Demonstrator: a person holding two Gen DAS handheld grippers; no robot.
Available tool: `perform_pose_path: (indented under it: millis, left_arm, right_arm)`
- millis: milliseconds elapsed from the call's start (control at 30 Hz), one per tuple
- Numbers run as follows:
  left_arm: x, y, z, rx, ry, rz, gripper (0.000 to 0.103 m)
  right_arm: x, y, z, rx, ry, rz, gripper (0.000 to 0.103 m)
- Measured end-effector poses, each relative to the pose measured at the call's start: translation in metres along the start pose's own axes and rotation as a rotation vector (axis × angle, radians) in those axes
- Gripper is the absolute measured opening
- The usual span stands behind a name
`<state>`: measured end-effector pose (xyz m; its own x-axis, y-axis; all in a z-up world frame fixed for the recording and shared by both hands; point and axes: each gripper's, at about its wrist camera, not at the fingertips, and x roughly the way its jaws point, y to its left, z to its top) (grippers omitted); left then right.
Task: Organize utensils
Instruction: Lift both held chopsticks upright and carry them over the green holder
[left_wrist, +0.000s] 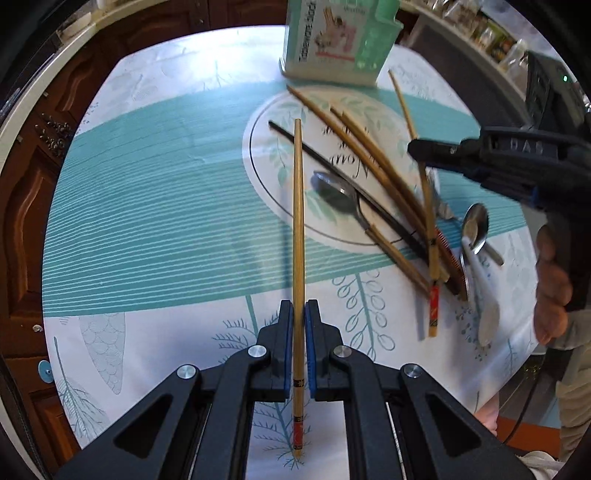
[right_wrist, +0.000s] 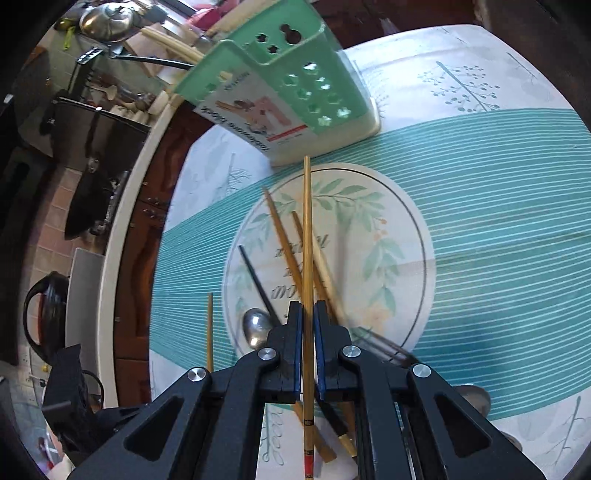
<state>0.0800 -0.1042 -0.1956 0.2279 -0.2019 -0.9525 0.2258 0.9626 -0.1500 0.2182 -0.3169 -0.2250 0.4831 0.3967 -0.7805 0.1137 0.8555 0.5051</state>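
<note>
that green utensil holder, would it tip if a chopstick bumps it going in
Possibly. The green utensil holder looks like thin, perforated plastic, so probably light, and it stands tall on its base. Its cream base flares slightly wider, which should help. The chopstick in the right claw is slim, so bumps would likely be gentle.

The left gripper (left_wrist: 299, 317) points steeply down at the table. Its two black fingers with blue pads (left_wrist: 286, 343) are squeezed together on a thin chopstick (left_wrist: 298, 221). The right gripper (right_wrist: 307, 321) also tilts down, less steeply. Its blue pads (right_wrist: 297, 350) pinch a second chopstick (right_wrist: 307, 240) the same way. In the left wrist view, the right gripper reaches in from the right side, and a person's hand (left_wrist: 552, 280) is wrapped around its handle.
</note>
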Motion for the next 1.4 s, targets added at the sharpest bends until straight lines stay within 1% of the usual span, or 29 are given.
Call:
perform_pose_path:
  millis: [100, 133, 300, 333, 467, 600, 700, 800, 900, 1067, 1200, 1300, 1400]
  left_arm:
    - [-0.013, 0.007, -0.002, -0.020, -0.062, -0.031, 0.004]
    - [-0.019, 0.012, -0.001, -0.017, -0.078, -0.030, 0.004]
    - [-0.032, 0.009, 0.007, -0.017, -0.162, -0.036, 0.004]
    - [-0.030, 0.006, 0.017, -0.015, -0.182, -0.035, 0.004]
    - [-0.040, -0.003, 0.032, 0.000, -0.264, -0.025, 0.004]
    - [-0.066, -0.013, 0.051, 0.037, -0.378, -0.021, 0.004]
    - [-0.086, -0.021, 0.069, 0.061, -0.456, -0.017, 0.004]
    - [-0.103, -0.027, 0.090, 0.074, -0.521, -0.023, 0.004]
    - [-0.121, -0.030, 0.119, 0.080, -0.596, -0.021, 0.004]
    - [-0.149, -0.031, 0.170, 0.053, -0.709, -0.027, 0.004]
    - [-0.162, -0.028, 0.206, -0.007, -0.814, -0.044, 0.004]
    - [-0.159, -0.026, 0.230, -0.048, -0.860, -0.050, 0.004]
    - [-0.148, -0.026, 0.250, -0.066, -0.919, -0.011, 0.004]
  right_arm:
    - [-0.010, 0.010, -0.012, -0.039, -0.010, 0.028, 0.006]
    - [-0.011, 0.014, -0.018, -0.051, -0.014, 0.035, 0.006]
    - [-0.027, 0.030, -0.033, -0.108, -0.043, 0.064, 0.006]
    - [-0.030, 0.032, -0.034, -0.115, -0.050, 0.074, 0.006]
    - [-0.048, 0.044, -0.034, -0.137, -0.105, 0.104, 0.006]
    - [-0.077, 0.060, -0.025, -0.182, -0.181, 0.104, 0.006]
    - [-0.106, 0.074, -0.011, -0.212, -0.264, 0.099, 0.006]
    - [-0.135, 0.086, 0.010, -0.226, -0.345, 0.089, 0.006]
    - [-0.159, 0.094, 0.035, -0.232, -0.423, 0.067, 0.006]
    - [-0.193, 0.101, 0.079, -0.198, -0.556, 0.069, 0.006]
    - [-0.207, 0.107, 0.113, -0.163, -0.680, 0.059, 0.006]
    - [-0.211, 0.108, 0.137, -0.150, -0.767, 0.050, 0.006]
    - [-0.206, 0.106, 0.156, -0.160, -0.837, 0.025, 0.006]
